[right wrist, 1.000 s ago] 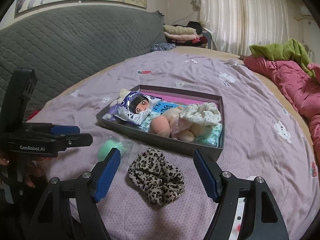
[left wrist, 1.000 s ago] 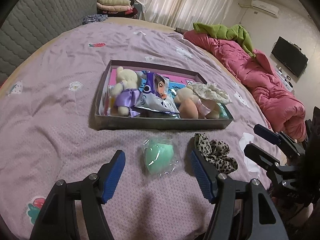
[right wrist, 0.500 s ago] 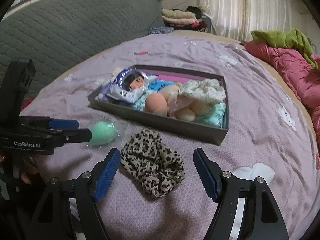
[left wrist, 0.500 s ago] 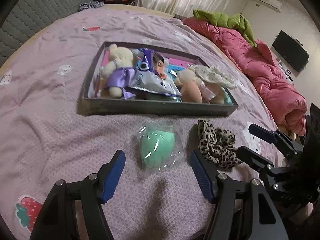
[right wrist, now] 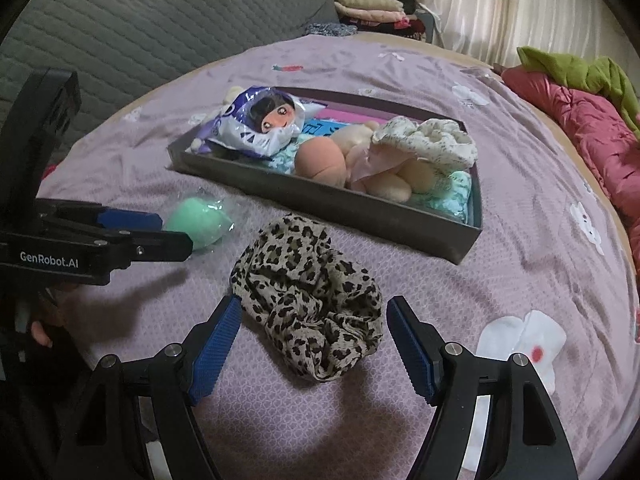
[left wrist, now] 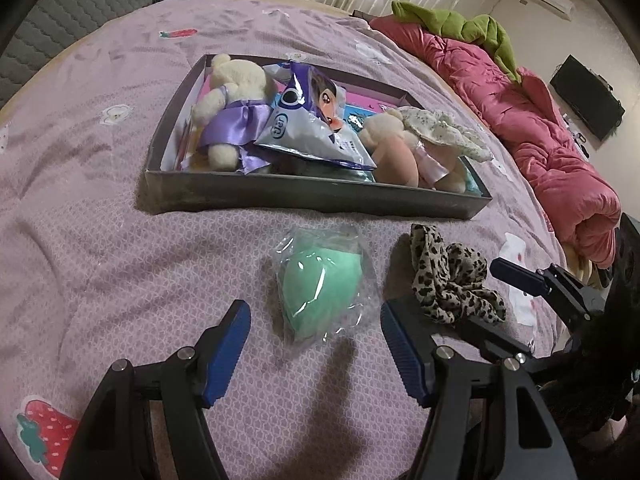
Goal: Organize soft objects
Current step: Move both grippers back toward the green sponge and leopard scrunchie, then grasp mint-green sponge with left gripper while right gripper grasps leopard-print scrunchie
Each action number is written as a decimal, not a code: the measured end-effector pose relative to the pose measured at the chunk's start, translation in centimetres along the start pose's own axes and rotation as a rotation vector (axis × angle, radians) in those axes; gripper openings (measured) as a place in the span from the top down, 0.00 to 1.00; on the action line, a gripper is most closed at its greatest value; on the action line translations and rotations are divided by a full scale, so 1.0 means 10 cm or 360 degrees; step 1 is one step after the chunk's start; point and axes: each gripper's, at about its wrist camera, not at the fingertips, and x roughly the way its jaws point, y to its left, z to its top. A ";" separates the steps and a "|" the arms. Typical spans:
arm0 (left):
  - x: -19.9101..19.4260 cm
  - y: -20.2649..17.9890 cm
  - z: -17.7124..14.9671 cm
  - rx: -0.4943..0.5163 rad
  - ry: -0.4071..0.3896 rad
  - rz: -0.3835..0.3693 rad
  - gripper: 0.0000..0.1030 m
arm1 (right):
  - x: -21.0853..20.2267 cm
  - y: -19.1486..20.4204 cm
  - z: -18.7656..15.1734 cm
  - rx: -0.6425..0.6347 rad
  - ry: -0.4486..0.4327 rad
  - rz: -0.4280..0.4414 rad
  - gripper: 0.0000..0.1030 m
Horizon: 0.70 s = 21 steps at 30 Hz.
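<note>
A mint-green sponge in a clear wrapper (left wrist: 320,292) (right wrist: 199,222) lies on the purple bedspread, just ahead of my left gripper (left wrist: 315,318), which is open and straddles its near end without touching. A leopard-print scrunchie (right wrist: 310,300) (left wrist: 450,276) lies to its right, between the open jaws of my right gripper (right wrist: 314,324), whose blue pads stand clear of the fabric. Behind both sits a shallow grey box (left wrist: 312,196) (right wrist: 328,204) holding a cream plush in a purple dress (left wrist: 234,120), a doll-face packet (left wrist: 312,120) (right wrist: 264,120) and a pink-and-peach plush (right wrist: 360,164).
A rolled pink quilt (left wrist: 520,112) with a green cloth (left wrist: 468,28) on it lies along the bed's right side. A grey quilted headboard (right wrist: 140,28) rises behind. Folded clothes (right wrist: 368,8) are stacked by the curtains. My left gripper's body (right wrist: 80,240) shows in the right wrist view.
Both grippers have sunk and tilted down toward the bed. The sponge and the scrunchie now sit closer, each partly between its gripper's open jaws. Nothing has been gripped.
</note>
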 end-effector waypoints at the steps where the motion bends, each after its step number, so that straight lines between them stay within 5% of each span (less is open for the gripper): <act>1: 0.01 0.00 0.01 0.0003 0.0003 0.0004 0.35 | 0.03 0.01 0.00 -0.0009 0.0010 -0.0004 0.26; 21: 0.23 0.00 0.12 0.0013 0.0026 0.0046 0.35 | 0.47 0.03 0.08 -0.0048 0.0118 0.0006 0.26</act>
